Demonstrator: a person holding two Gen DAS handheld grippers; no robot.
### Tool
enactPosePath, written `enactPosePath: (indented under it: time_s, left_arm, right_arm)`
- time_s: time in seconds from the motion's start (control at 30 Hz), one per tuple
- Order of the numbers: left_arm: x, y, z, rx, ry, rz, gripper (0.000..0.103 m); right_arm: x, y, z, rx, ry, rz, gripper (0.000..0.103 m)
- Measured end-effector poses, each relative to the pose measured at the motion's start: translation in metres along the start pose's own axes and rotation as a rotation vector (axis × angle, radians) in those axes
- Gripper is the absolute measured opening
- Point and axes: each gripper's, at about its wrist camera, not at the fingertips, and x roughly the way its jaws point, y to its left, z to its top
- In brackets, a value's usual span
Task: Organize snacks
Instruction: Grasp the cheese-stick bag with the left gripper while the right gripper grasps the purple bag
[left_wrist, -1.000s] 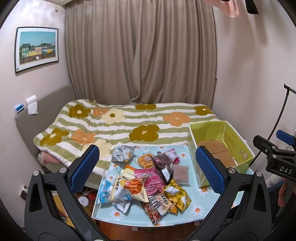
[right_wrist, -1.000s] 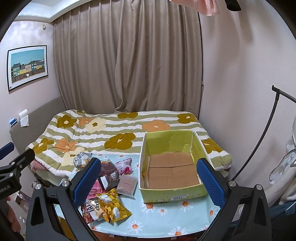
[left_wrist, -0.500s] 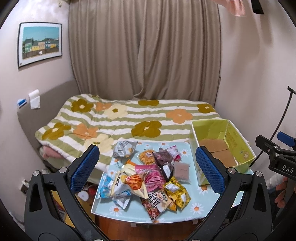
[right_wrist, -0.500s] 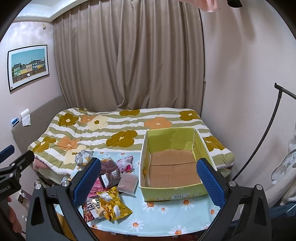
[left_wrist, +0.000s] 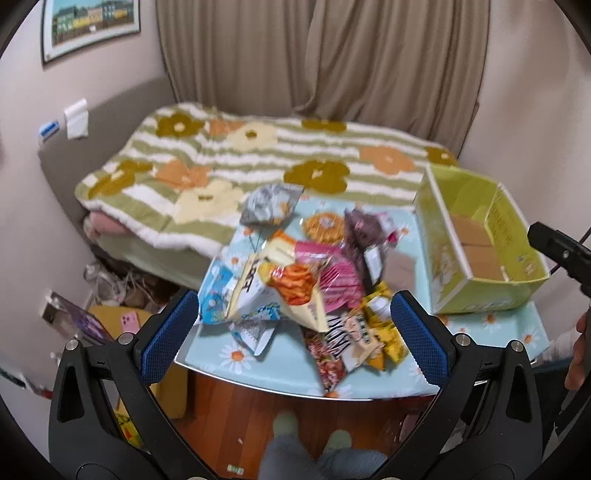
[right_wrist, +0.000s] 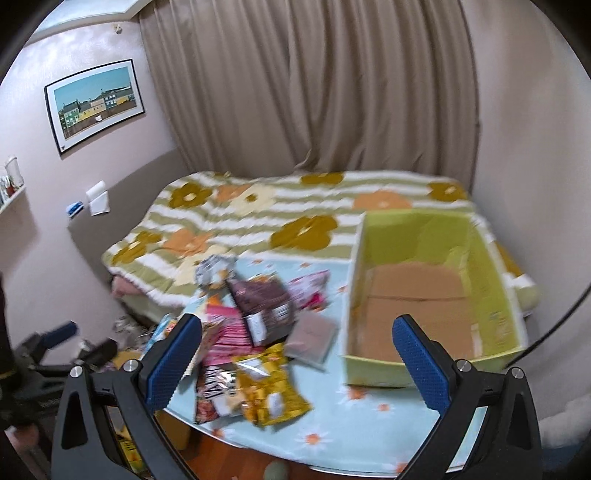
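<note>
**Two open claws over the snack table**

The left claw (left_wrist: 294, 334) is wide open and holds nothing. It hangs above the pile of snack bags (left_wrist: 306, 280) on the blue flower table (left_wrist: 258, 369). The right claw (right_wrist: 297, 360) is wide open too, with nothing in it. The green box (right_wrist: 432, 295) sits on the table just right of the snacks. Only brown cardboard shows inside it. A flower blanket (right_wrist: 258, 218) lies behind the table.

left gripper (left_wrist: 293, 332): jaws spread wide, nothing between them, held up, near left | right gripper (right_wrist: 295, 356): jaws spread wide, nothing between them, held up, near right
</note>
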Motion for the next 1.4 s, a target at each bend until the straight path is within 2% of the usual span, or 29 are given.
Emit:
enactPosePath:
  time_s: [0.27,0.4,0.63,0.83,1.1,1.27,1.4]
  left_arm:
    - [0.096,0.017,-0.002,0.039,0.157,-0.042,0.103]
    - [0.140,0.025,0.004,0.056,0.236,-0.088,0.103]
    - [0.190,0.020,0.009,0.129,0.343,-0.145,0.103]
    - [0.206,0.017,0.005,0.168,0.385,-0.169,0.103]
    - [0.213,0.025,0.006,0.170,0.414,-0.201,0.101]
    - [0.212,0.029,0.008,0.165,0.414,-0.205,0.089]
    - [0.207,0.031,0.008,0.160,0.406,-0.215,0.083]
  right_arm:
    - [0.075,0.026,0.000,0.038,0.104,0.022,0.102]
    - [0.116,0.036,0.001,0.061,0.169,0.011,0.102]
    - [0.168,0.046,-0.005,0.074,0.255,-0.040,0.102]
    - [0.194,0.047,-0.009,0.091,0.297,-0.069,0.102]
    - [0.212,0.050,-0.012,0.100,0.322,-0.081,0.102]
    - [0.221,0.048,-0.014,0.094,0.341,-0.082,0.102]
    - [0.228,0.047,-0.014,0.085,0.357,-0.075,0.102]
